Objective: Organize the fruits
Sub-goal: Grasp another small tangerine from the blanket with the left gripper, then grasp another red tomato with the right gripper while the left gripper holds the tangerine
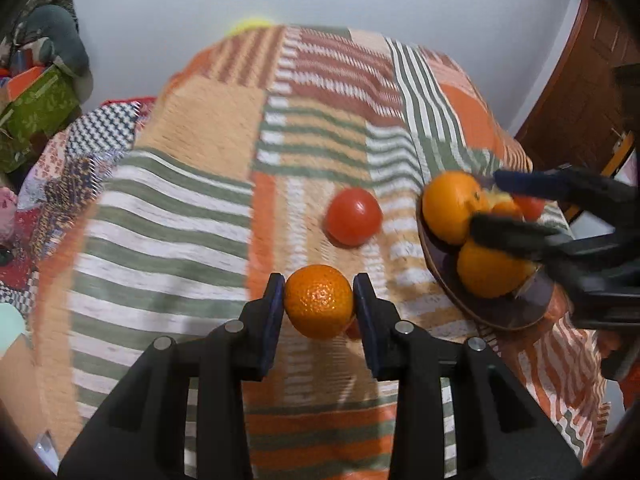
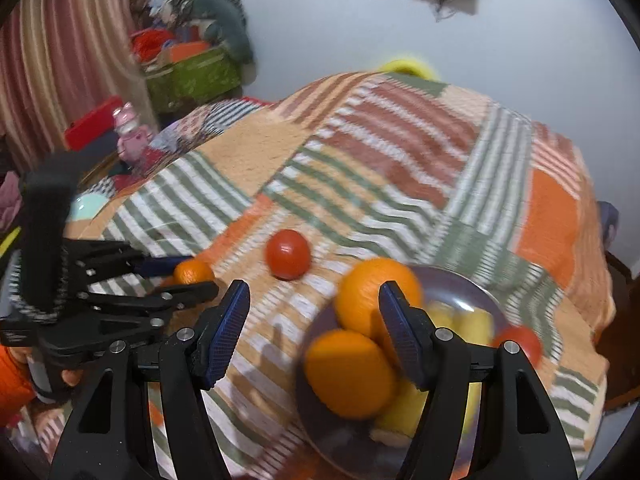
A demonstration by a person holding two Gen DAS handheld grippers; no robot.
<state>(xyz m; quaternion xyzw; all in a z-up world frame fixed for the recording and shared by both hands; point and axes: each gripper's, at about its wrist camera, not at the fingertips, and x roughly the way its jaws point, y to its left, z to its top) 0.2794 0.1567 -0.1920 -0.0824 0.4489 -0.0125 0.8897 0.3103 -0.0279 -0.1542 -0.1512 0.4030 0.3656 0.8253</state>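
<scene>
My left gripper (image 1: 319,304) is shut on a small orange (image 1: 319,301) and holds it above the patchwork cloth; it also shows in the right wrist view (image 2: 193,272). A red tomato (image 1: 353,216) lies on the cloth just beyond it, also in the right wrist view (image 2: 288,254). A dark plate (image 1: 532,304) at the right holds two large oranges (image 1: 450,206), a small red fruit and yellow pieces (image 2: 404,408). My right gripper (image 2: 314,334) is open and empty, hovering over the plate's left edge (image 2: 316,432).
The striped patchwork cloth (image 1: 192,208) covers the whole table. A green box (image 2: 192,76) and clutter stand at the far left. A wooden door (image 1: 580,92) is at the right. A wall lies behind the table.
</scene>
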